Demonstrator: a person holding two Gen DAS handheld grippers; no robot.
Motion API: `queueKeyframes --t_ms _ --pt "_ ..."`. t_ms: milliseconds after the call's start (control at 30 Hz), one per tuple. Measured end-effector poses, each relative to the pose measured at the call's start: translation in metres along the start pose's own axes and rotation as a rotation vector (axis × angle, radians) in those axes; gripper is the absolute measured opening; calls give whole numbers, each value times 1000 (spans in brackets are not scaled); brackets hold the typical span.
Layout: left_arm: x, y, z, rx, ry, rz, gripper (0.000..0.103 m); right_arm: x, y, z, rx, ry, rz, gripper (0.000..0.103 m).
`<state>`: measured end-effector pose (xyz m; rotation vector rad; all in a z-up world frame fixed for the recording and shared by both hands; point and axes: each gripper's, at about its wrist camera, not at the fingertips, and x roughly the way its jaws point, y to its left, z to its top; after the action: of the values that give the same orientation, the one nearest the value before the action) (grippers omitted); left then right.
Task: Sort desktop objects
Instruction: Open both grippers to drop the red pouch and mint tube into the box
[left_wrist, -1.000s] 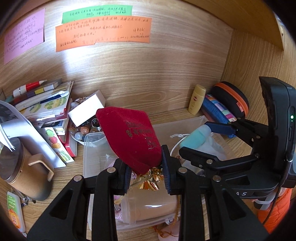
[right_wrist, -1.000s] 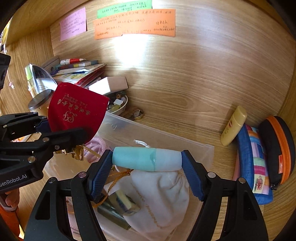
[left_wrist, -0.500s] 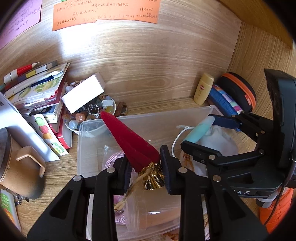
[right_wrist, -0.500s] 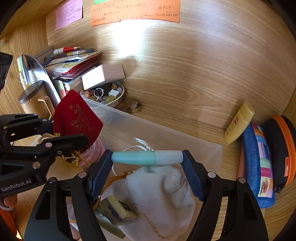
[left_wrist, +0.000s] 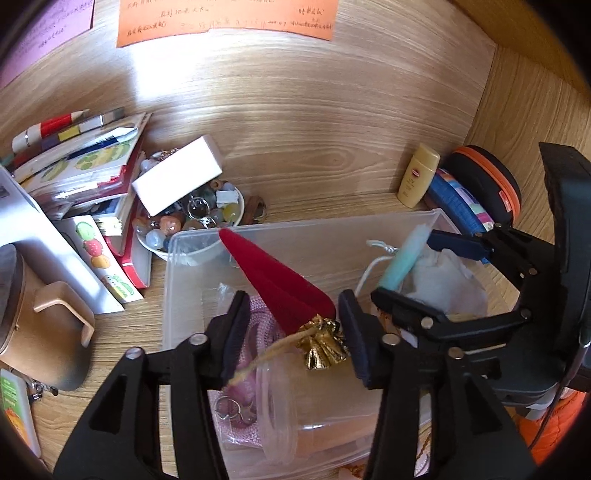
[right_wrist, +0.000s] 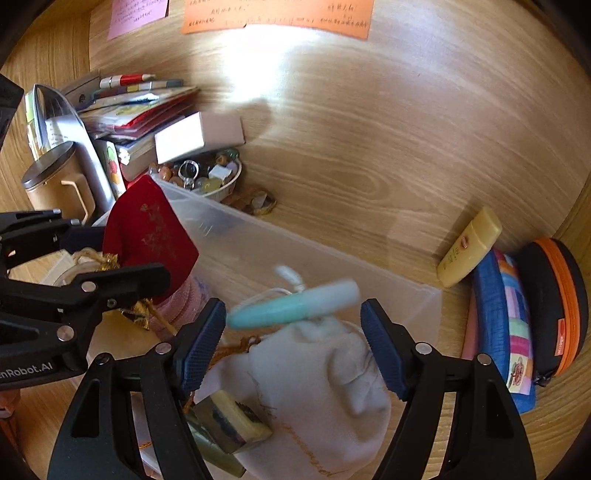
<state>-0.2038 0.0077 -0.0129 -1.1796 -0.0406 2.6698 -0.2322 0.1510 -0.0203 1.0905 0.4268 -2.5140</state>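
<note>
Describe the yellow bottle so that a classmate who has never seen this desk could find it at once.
Start at the clear plastic bin in the middle of the wooden desk and go to its far right corner. Just beyond, a blue striped pouch lies beside a black case with an orange zip. The yellow bottle lies against that pouch: small, flat, cream-yellow, with a red logo, the only bottle there.

Black plastic left gripper and right gripper, silver screws, dark-blue ribbed pads (white "Robot.AI" lettering).
</note>
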Motion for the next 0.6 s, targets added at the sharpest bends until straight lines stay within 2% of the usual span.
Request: queueKeyframes --t_ms 133,200,333,433,600 --pt "-1 -3 -1 13 -8 11 57 0 5 0 -23 0 -14 78" --pt "-2 -3 -1 15 -14 13 63 1 7 1 -30 4 -24 78" --pt "-6 -1 -2 10 -29 15 65 -3 10 1 -38 -1 -46 78" --pt "-8 3 -3 1 -44 42 73 -10 12 1 -53 -8 -64 78" --pt "-17 5 -3 -2 -76 26 78 -27 15 -4 -94 -23 -139 78"
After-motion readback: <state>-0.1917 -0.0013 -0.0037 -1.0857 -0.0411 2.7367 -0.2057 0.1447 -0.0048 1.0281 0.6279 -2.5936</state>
